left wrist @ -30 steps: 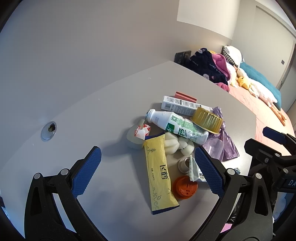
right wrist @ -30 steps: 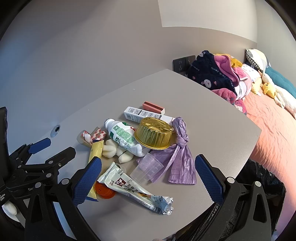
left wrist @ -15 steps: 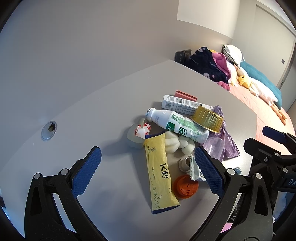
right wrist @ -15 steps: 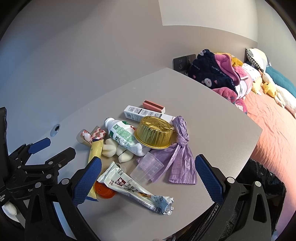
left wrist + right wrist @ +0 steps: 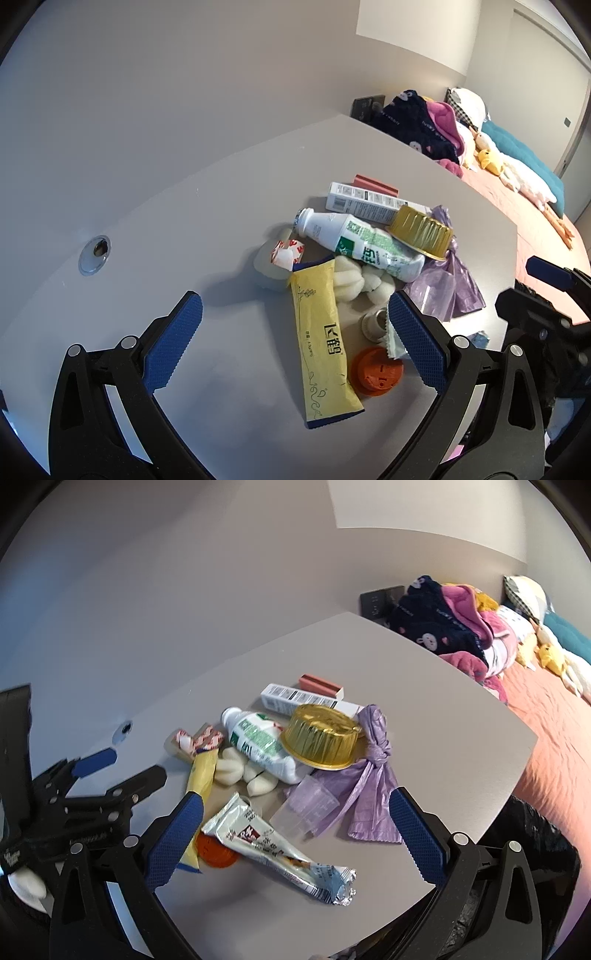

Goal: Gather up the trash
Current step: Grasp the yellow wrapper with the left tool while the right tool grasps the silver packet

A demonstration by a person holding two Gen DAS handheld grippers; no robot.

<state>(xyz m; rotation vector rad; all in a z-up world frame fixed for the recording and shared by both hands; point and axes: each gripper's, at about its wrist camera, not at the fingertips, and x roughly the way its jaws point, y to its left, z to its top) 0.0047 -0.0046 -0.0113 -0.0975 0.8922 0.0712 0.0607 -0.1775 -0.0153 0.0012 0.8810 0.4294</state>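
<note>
A pile of trash lies on the grey table (image 5: 221,206): a yellow sachet (image 5: 321,339), an orange lid (image 5: 376,373), a white bottle (image 5: 354,240), a gold foil cup (image 5: 421,229), a purple bag (image 5: 450,280), a white box (image 5: 365,203). My left gripper (image 5: 291,347) is open and empty, just above the sachet. My right gripper (image 5: 295,834) is open and empty, above a silver wrapper (image 5: 280,849) and a clear cup (image 5: 306,808). The gold cup (image 5: 321,734), bottle (image 5: 262,742) and purple bag (image 5: 365,775) lie beyond it.
A black trash bag (image 5: 524,842) hangs at the table's right edge. A cable hole (image 5: 94,249) sits in the table at left. Clothes (image 5: 443,627) and a bed (image 5: 554,716) lie to the right. A grey wall stands behind the table.
Both grippers have shifted only slightly. The trash pile has not moved and both stay open.
</note>
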